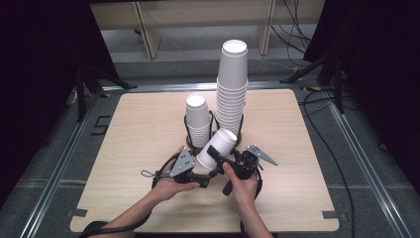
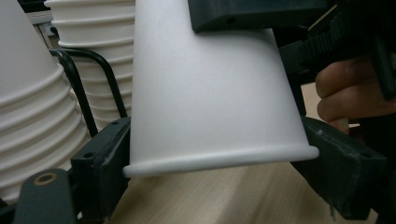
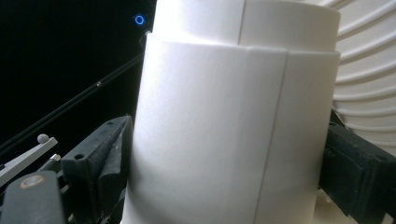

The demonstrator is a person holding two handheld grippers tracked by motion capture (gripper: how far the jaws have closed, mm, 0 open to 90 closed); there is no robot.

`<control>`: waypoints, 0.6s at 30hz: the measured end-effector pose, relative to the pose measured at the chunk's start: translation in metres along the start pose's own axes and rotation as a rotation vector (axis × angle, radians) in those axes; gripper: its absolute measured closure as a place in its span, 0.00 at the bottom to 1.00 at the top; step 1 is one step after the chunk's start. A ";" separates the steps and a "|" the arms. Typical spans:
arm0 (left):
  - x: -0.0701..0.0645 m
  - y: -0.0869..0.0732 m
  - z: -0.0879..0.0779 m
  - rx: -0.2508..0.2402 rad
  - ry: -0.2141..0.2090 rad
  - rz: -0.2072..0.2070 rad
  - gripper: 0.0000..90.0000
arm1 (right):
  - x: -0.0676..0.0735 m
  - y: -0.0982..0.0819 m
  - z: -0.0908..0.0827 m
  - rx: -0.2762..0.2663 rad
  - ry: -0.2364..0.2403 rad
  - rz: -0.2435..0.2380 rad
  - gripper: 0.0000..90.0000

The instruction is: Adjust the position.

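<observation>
The step in hand looks like a hand-over of one white paper cup (image 1: pixel 219 147) between the two claws, just in front of the black wire cup holder (image 1: pixel 213 130), which serves as the landmark here. To the left of that cup, the left claw (image 1: pixel 199 167) has its jaws narrowed onto the cup's rim end, the pads pressing both sides in the left gripper view (image 2: pixel 212 112). Behind the cup stand the short stack of white paper cups (image 1: pixel 197 120) and, to the right, the tall stack of white paper cups (image 1: pixel 232 85), both in the holder. The right claw (image 1: pixel 221 159) has its jaws spread wide around the cup body; whether they are touching it I cannot tell. The next move, I judge, calls for the right claw to draw clear without tipping the cup; then the left carries it above the light wooden tabletop (image 1: pixel 138 129) toward a stack.
</observation>
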State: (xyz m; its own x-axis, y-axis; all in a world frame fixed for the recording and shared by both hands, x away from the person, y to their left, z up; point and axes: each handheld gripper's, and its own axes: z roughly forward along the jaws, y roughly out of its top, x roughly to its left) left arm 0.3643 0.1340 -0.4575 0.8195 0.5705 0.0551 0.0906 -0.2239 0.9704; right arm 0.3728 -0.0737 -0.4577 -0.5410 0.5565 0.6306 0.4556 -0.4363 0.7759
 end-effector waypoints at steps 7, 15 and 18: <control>0.000 0.000 -0.002 0.001 0.001 0.013 0.22 | -0.002 -0.001 0.000 -0.007 0.020 0.015 0.11; 0.004 0.003 -0.004 -0.011 0.014 -0.004 0.23 | -0.002 -0.001 -0.002 -0.014 0.013 0.045 0.10; 0.005 0.004 -0.005 -0.012 0.019 0.012 0.24 | -0.002 -0.002 -0.003 -0.014 0.027 0.052 0.10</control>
State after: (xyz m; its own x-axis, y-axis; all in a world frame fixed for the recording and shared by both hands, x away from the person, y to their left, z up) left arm 0.3665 0.1400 -0.4527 0.8095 0.5828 0.0707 0.0746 -0.2215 0.9723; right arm 0.3713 -0.0761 -0.4602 -0.5359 0.5133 0.6703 0.4742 -0.4739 0.7420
